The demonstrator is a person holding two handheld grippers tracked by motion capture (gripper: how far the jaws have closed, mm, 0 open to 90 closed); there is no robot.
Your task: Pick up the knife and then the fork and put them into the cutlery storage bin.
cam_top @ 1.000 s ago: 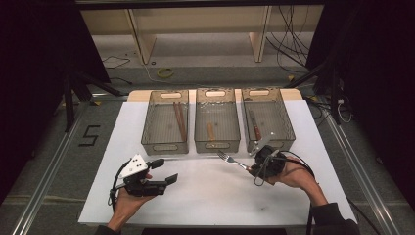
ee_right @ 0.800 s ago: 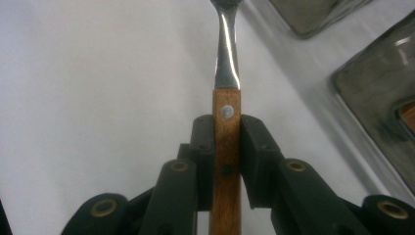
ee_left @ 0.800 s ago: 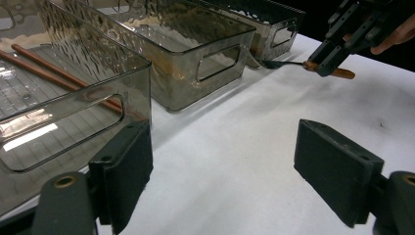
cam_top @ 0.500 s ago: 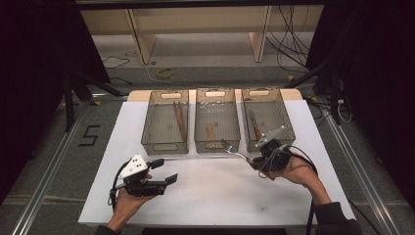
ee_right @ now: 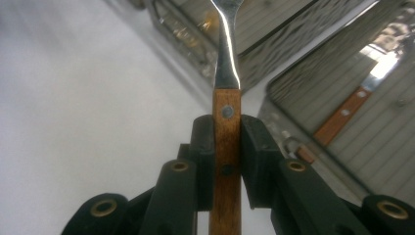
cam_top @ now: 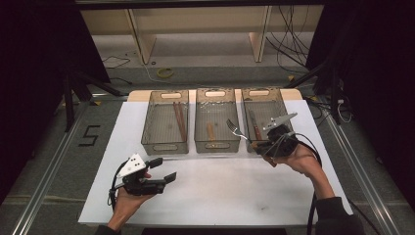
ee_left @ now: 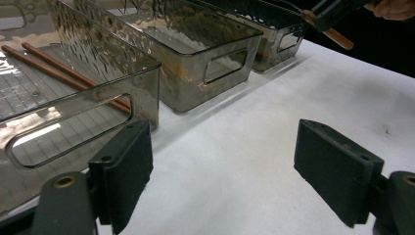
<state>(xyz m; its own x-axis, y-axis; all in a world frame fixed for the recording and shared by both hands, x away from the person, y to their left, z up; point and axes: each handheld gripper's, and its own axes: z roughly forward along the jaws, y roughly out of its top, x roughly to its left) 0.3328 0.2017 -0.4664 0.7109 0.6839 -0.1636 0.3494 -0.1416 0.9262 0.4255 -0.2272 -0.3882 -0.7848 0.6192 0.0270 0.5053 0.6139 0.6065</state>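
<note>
Currently: fork in transit to a bin

Right gripper (cam_top: 260, 147) is clamped on the fork (cam_top: 236, 131) by its wooden handle; right gripper view shows both pads squeezing the handle (ee_right: 227, 147) just below the metal neck. Fork hangs in the air, tines pointing toward the middle bin (cam_top: 217, 120), over the gap between it and the right bin (cam_top: 264, 117). Left bin (cam_top: 166, 122) holds chopsticks (cam_top: 179, 120), the middle one a wooden-handled piece, the right one a knife (cam_top: 254, 128). My read: sorting cutlery, fork likely goes in the middle bin.

Left gripper (cam_top: 161, 172) hovers low over the desk (cam_top: 235, 191), jaws apart, nothing between them.

To do it well:
- keep the grip firm, the handle is slim and could pivot
- clear the bin rim before lowering
- lay the fork lengthwise, release low to avoid bounce
</note>
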